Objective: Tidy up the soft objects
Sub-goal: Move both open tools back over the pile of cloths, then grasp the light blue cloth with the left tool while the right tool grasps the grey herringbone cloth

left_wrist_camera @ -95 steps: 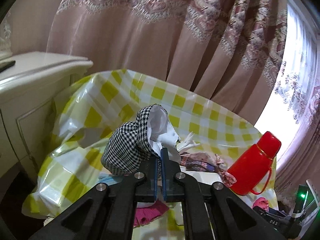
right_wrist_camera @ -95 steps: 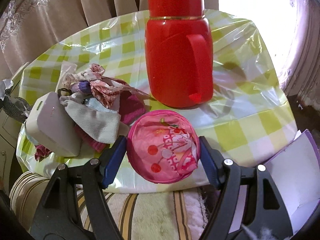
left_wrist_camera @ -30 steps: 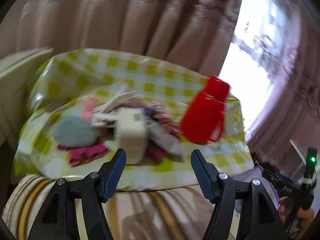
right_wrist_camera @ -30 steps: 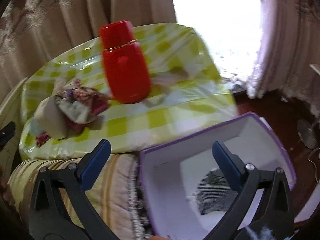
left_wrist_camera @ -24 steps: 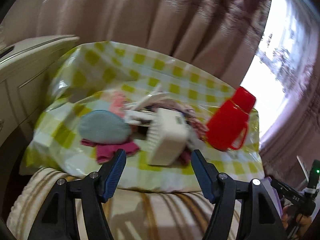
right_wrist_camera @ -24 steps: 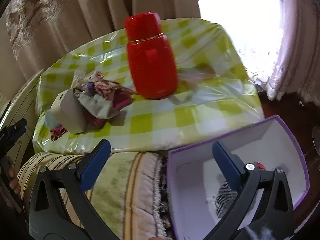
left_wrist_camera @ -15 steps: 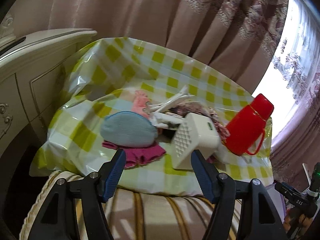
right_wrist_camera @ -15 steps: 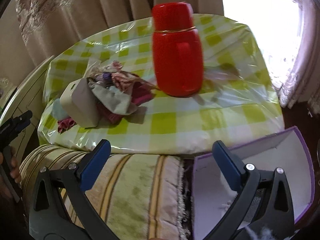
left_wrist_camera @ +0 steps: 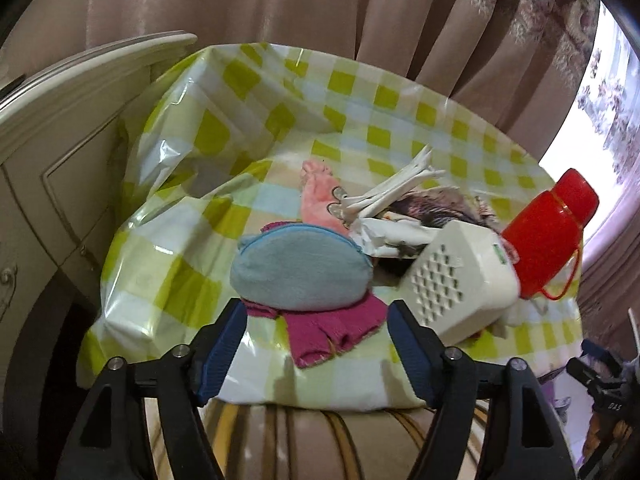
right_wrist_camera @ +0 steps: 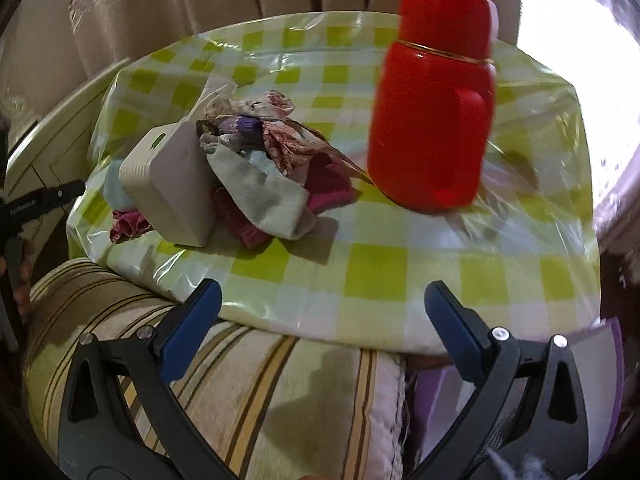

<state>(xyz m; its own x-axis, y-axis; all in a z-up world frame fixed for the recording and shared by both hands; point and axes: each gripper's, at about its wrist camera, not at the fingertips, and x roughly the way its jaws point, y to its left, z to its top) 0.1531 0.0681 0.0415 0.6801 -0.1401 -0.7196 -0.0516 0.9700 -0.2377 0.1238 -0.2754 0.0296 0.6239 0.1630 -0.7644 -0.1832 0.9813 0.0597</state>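
Your left gripper (left_wrist_camera: 316, 338) is spread wide and empty, framing the pale blue oval zip pouch (left_wrist_camera: 301, 268) lying on a magenta knit cloth (left_wrist_camera: 334, 330) at lower centre of its view; bring it straight down so both pads straddle the pouch's soft middle without catching the cloth or the white perforated plastic box (left_wrist_camera: 460, 282) just right of it. Your right gripper (right_wrist_camera: 322, 322) also hangs wide and empty near the edge of the yellow-checked plastic-covered table (right_wrist_camera: 372, 276), the heap of fabric scraps (right_wrist_camera: 272, 172) at centre left. The purple-rimmed box (right_wrist_camera: 608, 364) shows only an edge at lower right, contents hidden, and the closed red flask (right_wrist_camera: 434, 120) reveals nothing.
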